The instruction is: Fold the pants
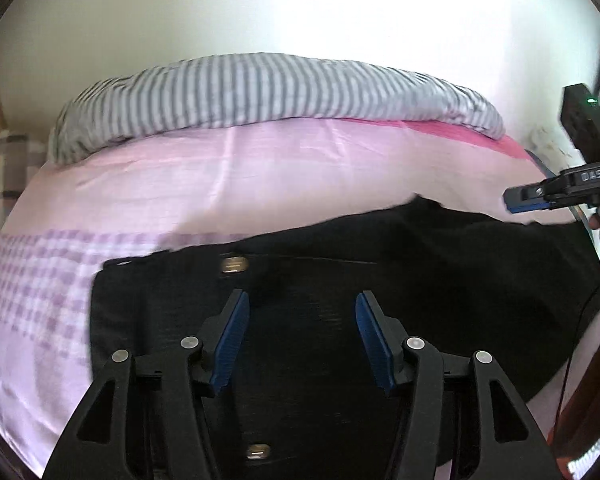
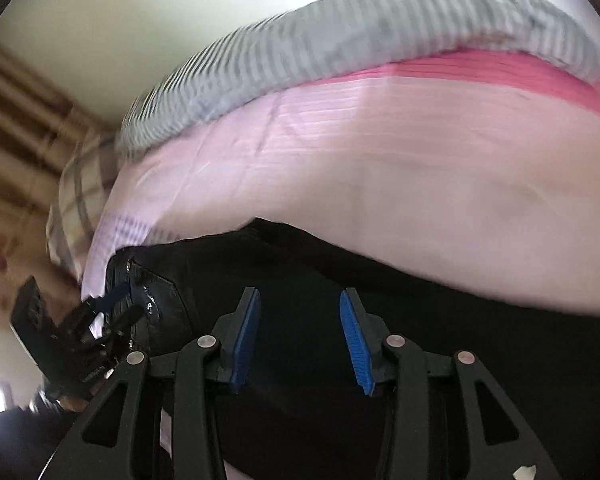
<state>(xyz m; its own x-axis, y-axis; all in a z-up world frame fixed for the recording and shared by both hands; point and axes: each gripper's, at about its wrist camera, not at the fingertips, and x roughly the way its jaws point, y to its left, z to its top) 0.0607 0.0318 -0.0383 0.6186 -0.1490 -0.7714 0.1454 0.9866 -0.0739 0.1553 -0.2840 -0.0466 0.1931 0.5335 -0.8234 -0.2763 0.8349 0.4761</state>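
My left gripper (image 1: 302, 336) hangs half-spread and empty over the waistband end of the black pants (image 1: 400, 264); my right gripper (image 2: 298, 338), also parted and empty, is over the legs. The pants lie lengthwise across the pink bedsheet (image 1: 260, 168).

Left tongs (image 1: 302, 340) and right tongs (image 2: 298, 340) apart (both empty)

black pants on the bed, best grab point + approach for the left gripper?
Take the black pants at the waistband end, the straight edge near the metal clasp. Bring the left gripper down from above, one finger slipped under the edge: the cloth lies flat on the pink sheet.
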